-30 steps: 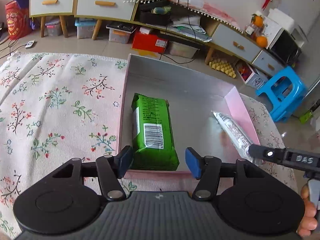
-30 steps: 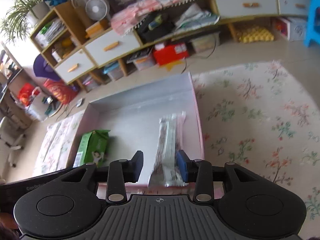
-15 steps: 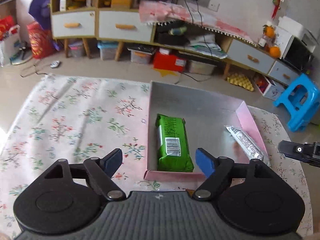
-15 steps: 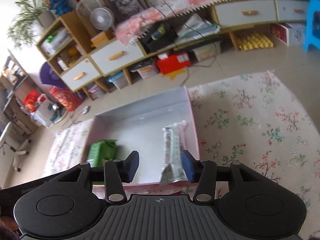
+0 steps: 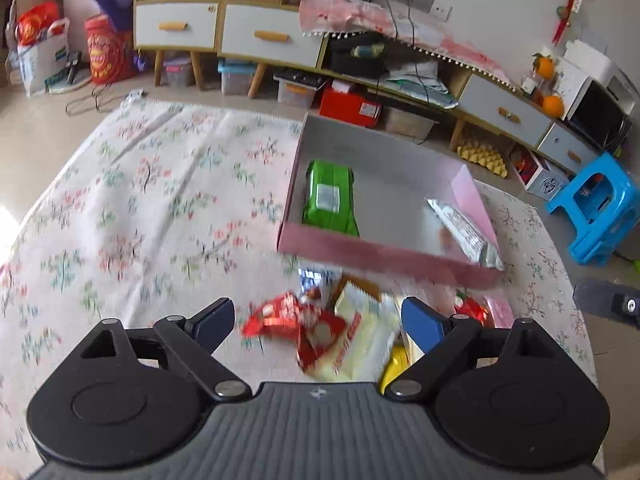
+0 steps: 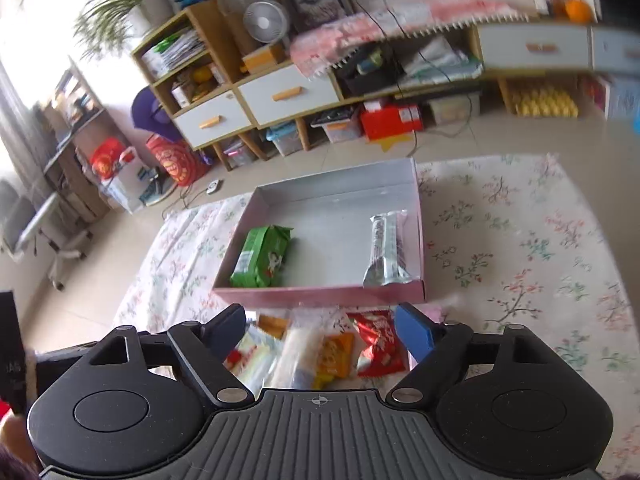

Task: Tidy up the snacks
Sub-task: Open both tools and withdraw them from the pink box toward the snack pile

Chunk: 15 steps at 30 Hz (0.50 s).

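Observation:
A shallow pink box [image 5: 384, 258] [image 6: 320, 293] with a silver inside stands on the floral cloth. A green snack pack [image 5: 329, 198] [image 6: 264, 255] lies at its left side, and a silver wrapped bar [image 5: 466, 232] [image 6: 387, 249] lies along its right wall. In front of the box is a heap of loose snacks: a red packet [image 5: 292, 318] [image 6: 378, 340], a pale yellow pack [image 5: 356, 342], an orange one [image 6: 334, 354]. My left gripper [image 5: 316, 322] hangs above the heap, its jaws still opening, nothing between them. My right gripper [image 6: 320, 330] does the same, empty.
The floral cloth [image 5: 140, 208] spreads wide to the left of the box and to its right [image 6: 520, 240]. Beyond the table edge stand a long low cabinet with drawers [image 5: 256, 36], storage bins, and a blue stool [image 5: 600, 208]. The other gripper's tip [image 5: 608, 306] shows at the right.
Both grippers opened wide and pulled back and up from the box. The green pack and the silver bar stay in the box, and the snack heap in front came into view.

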Each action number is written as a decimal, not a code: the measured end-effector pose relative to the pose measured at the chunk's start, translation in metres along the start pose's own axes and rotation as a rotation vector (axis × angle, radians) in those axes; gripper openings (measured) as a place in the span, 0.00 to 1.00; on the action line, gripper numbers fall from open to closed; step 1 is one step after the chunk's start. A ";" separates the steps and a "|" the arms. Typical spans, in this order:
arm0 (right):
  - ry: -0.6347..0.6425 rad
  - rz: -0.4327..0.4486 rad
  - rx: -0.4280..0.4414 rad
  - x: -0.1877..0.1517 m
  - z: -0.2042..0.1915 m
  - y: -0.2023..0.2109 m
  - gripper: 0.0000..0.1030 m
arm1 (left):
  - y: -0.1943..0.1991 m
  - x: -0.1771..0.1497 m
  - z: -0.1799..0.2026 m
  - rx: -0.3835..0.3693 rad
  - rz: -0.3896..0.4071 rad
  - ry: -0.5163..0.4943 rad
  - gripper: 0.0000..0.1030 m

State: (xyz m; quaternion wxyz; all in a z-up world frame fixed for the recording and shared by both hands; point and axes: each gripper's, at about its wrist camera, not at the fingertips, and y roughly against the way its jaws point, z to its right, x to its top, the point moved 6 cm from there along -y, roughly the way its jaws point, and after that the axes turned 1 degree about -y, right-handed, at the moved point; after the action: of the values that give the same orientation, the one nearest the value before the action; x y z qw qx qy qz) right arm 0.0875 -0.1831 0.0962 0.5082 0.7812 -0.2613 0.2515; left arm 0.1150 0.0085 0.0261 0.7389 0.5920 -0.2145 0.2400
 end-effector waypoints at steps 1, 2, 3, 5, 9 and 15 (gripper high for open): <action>0.028 0.006 0.005 -0.005 -0.005 0.004 0.81 | 0.001 -0.004 -0.001 0.000 -0.005 0.009 0.90; 0.048 0.010 0.007 -0.011 -0.008 0.009 0.81 | 0.002 -0.007 -0.003 0.004 -0.007 0.014 0.91; 0.058 0.015 0.008 -0.016 -0.010 0.013 0.81 | 0.004 -0.011 -0.004 0.010 -0.007 0.016 0.91; 0.056 0.026 0.017 -0.025 -0.011 0.021 0.81 | 0.004 -0.016 -0.006 0.018 -0.014 0.014 0.91; 0.060 0.032 0.007 -0.039 -0.006 0.027 0.83 | 0.004 -0.022 0.000 0.013 -0.025 -0.012 0.91; 0.033 0.027 -0.037 -0.043 0.004 0.022 0.85 | 0.004 -0.028 0.012 0.023 -0.015 -0.066 0.91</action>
State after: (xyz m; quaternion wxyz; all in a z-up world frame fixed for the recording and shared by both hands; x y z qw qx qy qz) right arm 0.0420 -0.1878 0.0810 0.5234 0.7636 -0.2681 0.2665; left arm 0.0896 -0.0049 0.0147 0.7265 0.6096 -0.2315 0.2169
